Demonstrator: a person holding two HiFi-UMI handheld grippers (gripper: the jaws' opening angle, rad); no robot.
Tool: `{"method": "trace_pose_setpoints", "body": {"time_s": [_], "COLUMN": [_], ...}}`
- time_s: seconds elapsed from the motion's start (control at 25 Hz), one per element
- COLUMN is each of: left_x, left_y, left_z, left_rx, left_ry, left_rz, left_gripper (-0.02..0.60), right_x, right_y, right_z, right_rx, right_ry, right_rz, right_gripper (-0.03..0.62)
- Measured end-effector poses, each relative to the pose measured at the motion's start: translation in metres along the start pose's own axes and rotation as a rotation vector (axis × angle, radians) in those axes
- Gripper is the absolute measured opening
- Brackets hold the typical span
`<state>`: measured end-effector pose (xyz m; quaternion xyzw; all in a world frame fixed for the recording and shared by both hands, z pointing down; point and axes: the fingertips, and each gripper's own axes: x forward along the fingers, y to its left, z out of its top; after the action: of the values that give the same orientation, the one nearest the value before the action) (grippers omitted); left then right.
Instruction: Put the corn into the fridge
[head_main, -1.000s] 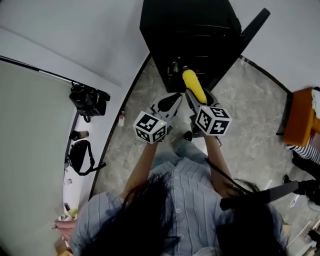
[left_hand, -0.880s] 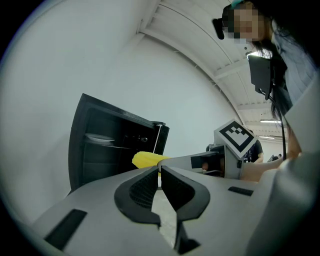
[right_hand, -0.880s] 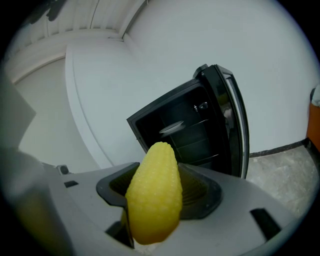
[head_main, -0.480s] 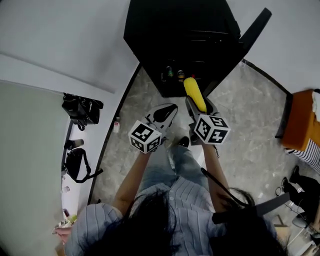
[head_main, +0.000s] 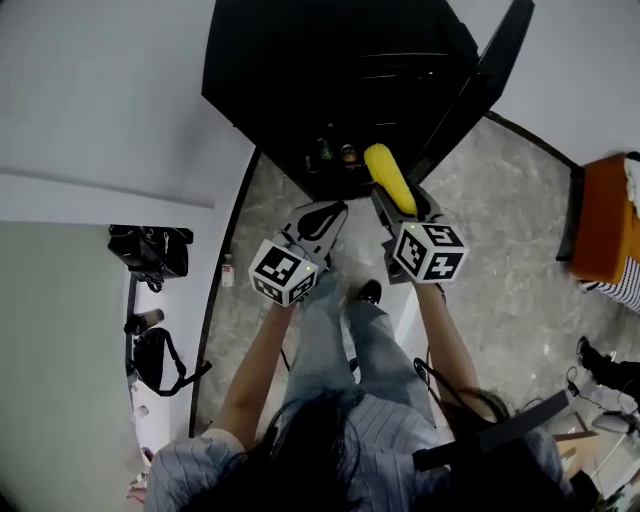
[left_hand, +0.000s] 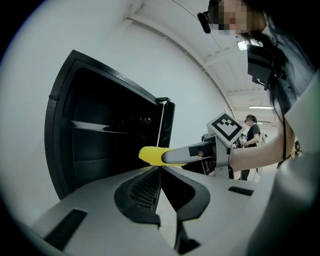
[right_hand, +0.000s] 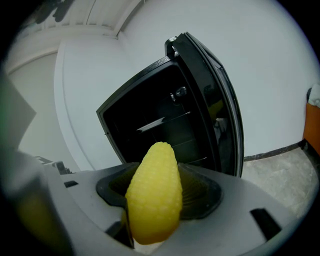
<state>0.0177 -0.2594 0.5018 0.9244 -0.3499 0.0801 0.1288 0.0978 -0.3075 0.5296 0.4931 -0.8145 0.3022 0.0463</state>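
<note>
Two grippers hover at the centre of the head view, before the open black fridge (head_main: 300, 80), whose door (head_main: 482, 85) swings to the upper right. The right gripper (head_main: 396, 203) pinches the yellow corn (head_main: 388, 178) by its thick end. The cob's tip juts beyond the jaws towards the dark lower compartment, not yet inside. In the right gripper view the corn (right_hand: 154, 197) fills the gap between the jaws. The left gripper (left_hand: 160, 172) is pressed together, empty, just left of the corn.

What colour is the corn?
The corn is yellow, clearest in the right gripper view.
</note>
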Motion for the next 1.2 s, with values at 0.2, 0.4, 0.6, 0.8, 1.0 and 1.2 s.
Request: {"method": "trace_pose_setpoints", "body": {"time_s": [0.2, 0.4, 0.6, 0.8, 1.0, 1.2], "left_x": [0.005, 0.009, 0.015, 0.015, 0.018, 0.022], "left_y": [0.021, 0.036, 0.042, 0.051, 0.060, 0.071], "left_z": [-0.004, -0.007, -0.009, -0.012, -0.012, -0.011], "left_rx": [0.025, 0.031, 0.036, 0.033, 0.023, 0.019], "left_ry": [-0.015, -0.028, -0.034, -0.030, -0.032, -0.030], "left_rz": [0.005, 0.004, -0.013, -0.022, -0.026, -0.037], "left_gripper": [0.008, 0.008, 0.008, 0.008, 0.008, 0.008], "right_x": [0.022, 0.045, 0.070, 0.097, 0.122, 0.151], "right_y": [-0.015, -0.019, -0.022, -0.024, -0.032, -0.044], "right_z": [0.000, -0.003, -0.008, -0.010, -0.011, -0.015], "right_rx": [-0.003, 0.015, 0.014, 0.031, -0.003, -0.015], "right_ry": [-0.024, -0.029, -0.023, -0.017, 0.003, 0.017], "right_rz": [-0.028, -0.034, -0.046, -0.062, -0.084, -0.120], "right_gripper": [0.250, 0.250, 0.250, 0.250, 0.250, 0.250]}}
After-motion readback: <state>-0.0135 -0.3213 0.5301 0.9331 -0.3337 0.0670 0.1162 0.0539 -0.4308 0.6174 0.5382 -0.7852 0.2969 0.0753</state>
